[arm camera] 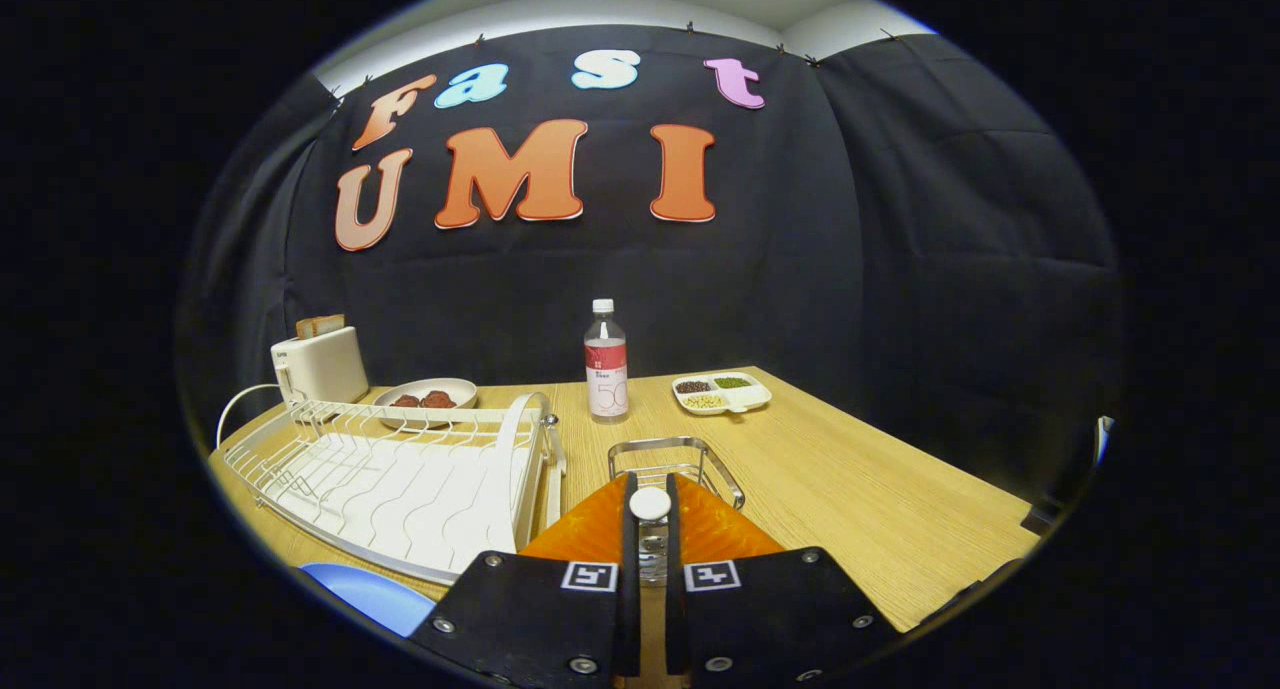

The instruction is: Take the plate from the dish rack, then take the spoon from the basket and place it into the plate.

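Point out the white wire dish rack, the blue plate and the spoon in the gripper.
White wire dish rack [400,479]: gripper view, on its wire bed.
Blue plate [368,591]: gripper view, on its visible face.
Spoon with white tip [650,504]: gripper view, on its white end, clamped between the fingers.

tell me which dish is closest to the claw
The blue plate, beside the claw that grips the spoon; the bowl and divided dish sit far beyond it.
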The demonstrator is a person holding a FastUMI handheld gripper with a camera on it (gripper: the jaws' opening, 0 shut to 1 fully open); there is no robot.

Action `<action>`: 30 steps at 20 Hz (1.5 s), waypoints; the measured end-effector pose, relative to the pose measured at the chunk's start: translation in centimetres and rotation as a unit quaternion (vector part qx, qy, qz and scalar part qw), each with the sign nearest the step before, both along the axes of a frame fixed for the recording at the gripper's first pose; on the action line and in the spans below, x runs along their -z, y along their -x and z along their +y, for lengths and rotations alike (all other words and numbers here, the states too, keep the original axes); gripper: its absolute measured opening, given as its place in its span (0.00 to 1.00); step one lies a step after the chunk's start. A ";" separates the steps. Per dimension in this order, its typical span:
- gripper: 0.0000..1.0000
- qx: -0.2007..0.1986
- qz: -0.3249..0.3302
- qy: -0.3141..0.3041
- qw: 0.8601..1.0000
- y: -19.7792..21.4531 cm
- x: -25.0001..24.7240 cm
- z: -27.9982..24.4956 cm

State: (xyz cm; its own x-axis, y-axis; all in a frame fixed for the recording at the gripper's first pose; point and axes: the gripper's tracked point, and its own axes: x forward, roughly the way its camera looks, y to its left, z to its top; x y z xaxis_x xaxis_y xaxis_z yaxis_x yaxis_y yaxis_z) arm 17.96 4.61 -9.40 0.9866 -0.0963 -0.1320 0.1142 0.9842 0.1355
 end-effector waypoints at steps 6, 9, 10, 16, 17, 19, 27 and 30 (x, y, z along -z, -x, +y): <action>0.08 -0.006 -0.022 0.016 1.000 1.3 -2.2 -0.3; 0.08 -0.014 -0.031 0.019 0.999 2.3 -3.7 -0.1; 0.08 -0.017 -0.035 0.021 0.999 2.8 -4.3 0.0; 0.08 -0.029 -0.055 0.056 0.996 6.1 -7.3 0.6; 0.08 -0.030 -0.058 0.059 0.996 6.8 -7.8 0.6; 0.08 -0.037 -0.064 0.057 0.996 8.4 -8.6 1.1; 0.08 -0.093 -0.075 0.057 0.991 14.4 -9.1 6.2; 0.08 -0.123 -0.067 0.054 0.989 15.7 -7.6 8.9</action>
State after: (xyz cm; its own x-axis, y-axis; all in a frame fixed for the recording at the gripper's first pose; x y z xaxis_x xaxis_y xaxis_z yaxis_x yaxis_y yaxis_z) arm 2.23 13.54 -1.79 0.9899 0.1419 -0.0005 -0.1419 0.9895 0.0261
